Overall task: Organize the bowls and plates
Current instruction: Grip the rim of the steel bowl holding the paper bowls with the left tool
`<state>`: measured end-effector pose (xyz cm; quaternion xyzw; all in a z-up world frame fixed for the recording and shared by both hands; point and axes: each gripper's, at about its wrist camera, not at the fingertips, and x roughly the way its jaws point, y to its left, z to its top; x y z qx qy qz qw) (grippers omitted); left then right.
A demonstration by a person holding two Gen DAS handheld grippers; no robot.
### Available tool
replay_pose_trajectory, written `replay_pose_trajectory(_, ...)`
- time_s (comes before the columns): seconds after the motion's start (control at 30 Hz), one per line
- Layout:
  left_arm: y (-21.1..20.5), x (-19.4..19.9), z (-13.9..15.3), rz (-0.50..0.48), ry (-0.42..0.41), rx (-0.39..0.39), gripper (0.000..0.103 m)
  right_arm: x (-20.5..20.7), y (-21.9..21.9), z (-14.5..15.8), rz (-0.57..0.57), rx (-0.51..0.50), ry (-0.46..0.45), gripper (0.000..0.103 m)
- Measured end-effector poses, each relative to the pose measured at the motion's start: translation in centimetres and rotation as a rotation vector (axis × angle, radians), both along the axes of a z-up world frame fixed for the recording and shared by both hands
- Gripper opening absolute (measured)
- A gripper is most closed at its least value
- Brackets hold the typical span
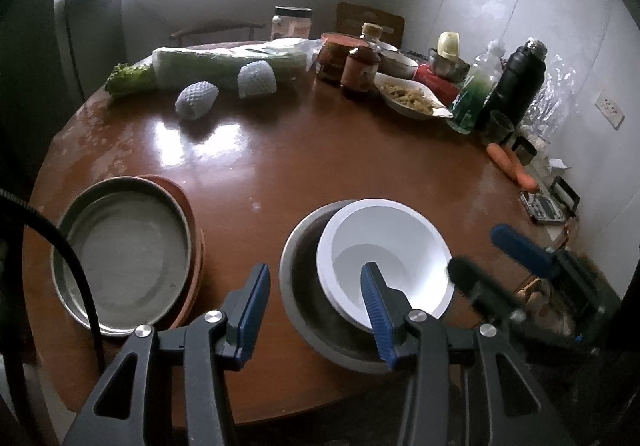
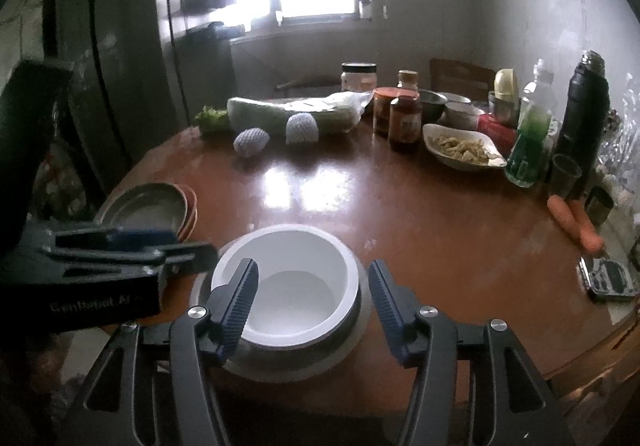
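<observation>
We see a smooth white bowl (image 2: 290,286), round with a broad flat rim, sitting inside a larger dull steel bowl (image 1: 304,310) near the front edge of the round, glossy brown desk (image 1: 320,165). In the left wrist view the white bowl lies tilted, pushed toward the steel bowl's far right side. To the left, near the desk's edge, a shallow steel plate (image 1: 124,258) rests on a stack of reddish-brown plates (image 1: 188,213), offset so their rims show on the right.

The middle of the desk is bare and shiny, with open room between the bowls and the far clutter: a wrapped cabbage (image 1: 228,61), two white foam-net sleeves (image 1: 198,99), sauce jars (image 1: 360,69), a dish of food (image 1: 412,97), a green bottle (image 1: 474,97), a black flask (image 1: 516,81) and carrots (image 1: 512,161) by the right edge.

Our left gripper (image 1: 316,310) has ribbed blue pads on black arms; its jaws stand moderately parted with nothing clamped, the right pad over the white bowl's near rim, the left pad outside the steel bowl. Our right gripper (image 2: 312,306) stands with jaws wide, one pad above the white bowl's left rim and the other just outside its right rim, gripping nothing.
</observation>
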<state>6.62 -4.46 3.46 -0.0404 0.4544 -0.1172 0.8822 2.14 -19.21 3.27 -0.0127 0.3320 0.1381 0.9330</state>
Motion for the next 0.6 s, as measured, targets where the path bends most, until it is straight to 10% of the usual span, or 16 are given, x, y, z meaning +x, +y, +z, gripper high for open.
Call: replay_pose_trajectory(0.6, 0.7, 0.4, -1.3, -0.009, 0.039, -0.045, 0.053, 1.5, -2.1, -0.6, -0.031, 0.077, 0.083, 0.065)
